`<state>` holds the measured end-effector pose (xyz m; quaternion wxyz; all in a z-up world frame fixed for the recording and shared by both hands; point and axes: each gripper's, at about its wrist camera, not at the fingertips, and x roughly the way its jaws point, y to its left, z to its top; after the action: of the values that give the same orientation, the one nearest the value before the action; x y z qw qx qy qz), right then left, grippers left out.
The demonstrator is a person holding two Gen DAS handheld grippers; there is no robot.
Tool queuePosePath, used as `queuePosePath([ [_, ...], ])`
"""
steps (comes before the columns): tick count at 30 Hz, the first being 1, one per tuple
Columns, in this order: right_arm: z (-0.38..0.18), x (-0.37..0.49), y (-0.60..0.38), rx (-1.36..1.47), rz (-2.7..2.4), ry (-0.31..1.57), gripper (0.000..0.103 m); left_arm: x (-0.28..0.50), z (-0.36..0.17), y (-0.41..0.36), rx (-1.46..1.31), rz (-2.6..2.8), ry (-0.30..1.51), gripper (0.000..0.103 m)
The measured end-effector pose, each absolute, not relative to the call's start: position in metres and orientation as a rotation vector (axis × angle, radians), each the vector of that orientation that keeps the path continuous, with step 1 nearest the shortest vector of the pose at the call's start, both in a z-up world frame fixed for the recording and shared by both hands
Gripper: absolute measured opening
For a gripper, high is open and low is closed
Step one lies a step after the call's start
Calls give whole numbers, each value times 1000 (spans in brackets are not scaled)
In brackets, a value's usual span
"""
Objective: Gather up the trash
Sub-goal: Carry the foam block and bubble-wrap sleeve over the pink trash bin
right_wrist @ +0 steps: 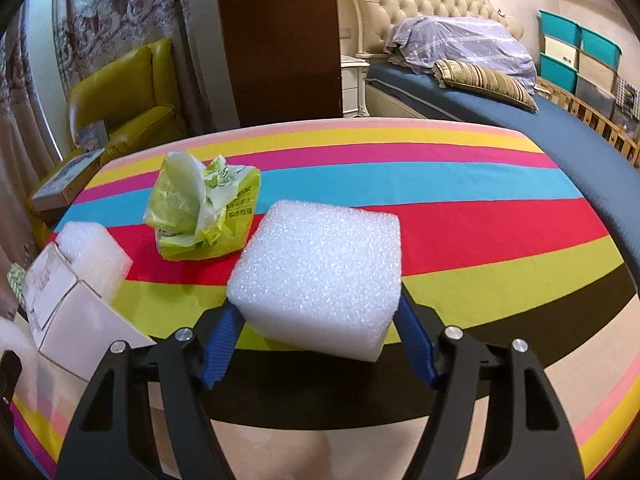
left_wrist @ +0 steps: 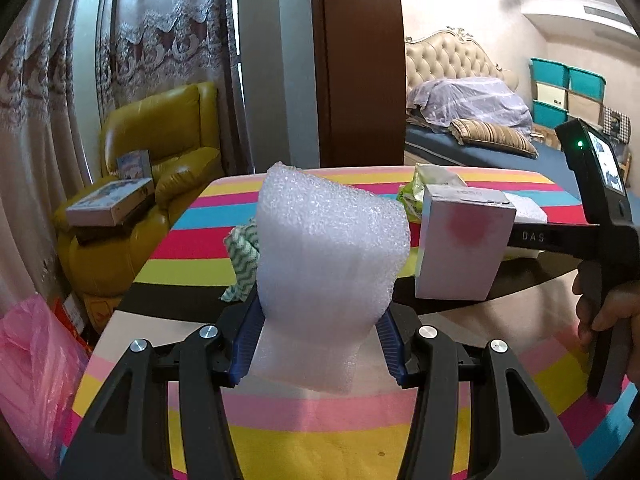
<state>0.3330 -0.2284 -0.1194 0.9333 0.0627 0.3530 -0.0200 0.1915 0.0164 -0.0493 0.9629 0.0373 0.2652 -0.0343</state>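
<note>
The left wrist view shows the left claw [left_wrist: 318,344] clenched on a floppy sheet of white foam wrap [left_wrist: 328,248], its blue ribbed fingers [left_wrist: 246,344] pressing both sides so the sheet stands up and curls over at the top. Only this view shows the right-hand device from the side: a black handle [left_wrist: 600,240] with a small screen and a green light, held by a hand [left_wrist: 608,312] at the frame's right edge. A white cardboard box [left_wrist: 464,244] with a faint pink blotch sits just right of the foam wrap, and a green-and-white patterned cloth [left_wrist: 240,260] peeks out to its left. A pink plastic bag [left_wrist: 36,368] hangs at the lower left, off the table.

The right wrist view shows the right claw [right_wrist: 320,344] grasping a thick, squarish white foam block [right_wrist: 320,276] with a grainy, sparkling surface, held above the striped table [right_wrist: 480,208]. Only here is the crumpled yellow-green plastic bag [right_wrist: 204,212] seen clearly, lying on the red and blue stripes beyond the block. At the left edge the white cardboard box [right_wrist: 76,312] appears again, with the foam wrap [right_wrist: 94,252] beside it.

Behind the table both views show a yellow leather armchair [left_wrist: 160,152] and a bed [right_wrist: 500,108] with a tufted headboard.
</note>
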Motion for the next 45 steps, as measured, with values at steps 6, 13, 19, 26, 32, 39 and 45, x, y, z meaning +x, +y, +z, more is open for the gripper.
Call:
queuePosePath([
  [6, -120, 329, -243, 199, -65, 708, 69, 191, -50, 21, 53, -60, 540, 48],
  [13, -121, 318, -242, 203, -38, 713, 69, 190, -49, 22, 48, -61, 540, 48],
  [19, -116, 270, -238, 200, 17, 662, 69, 186, -46, 36, -30, -81, 525, 48],
  [26, -103, 227, -227, 170, 108, 615, 69, 160, -46, 55, -80, -73, 530, 49],
  [32, -96, 203, -197, 128, 217, 598, 69, 137, -47, 75, -85, -59, 547, 49],
  [39, -93, 186, -145, 48, 351, 588, 69, 111, -43, 107, -83, -11, 545, 50],
  [45, -95, 174, -100, -1, 464, 606, 69, 88, -37, 145, -99, 53, 538, 50],
])
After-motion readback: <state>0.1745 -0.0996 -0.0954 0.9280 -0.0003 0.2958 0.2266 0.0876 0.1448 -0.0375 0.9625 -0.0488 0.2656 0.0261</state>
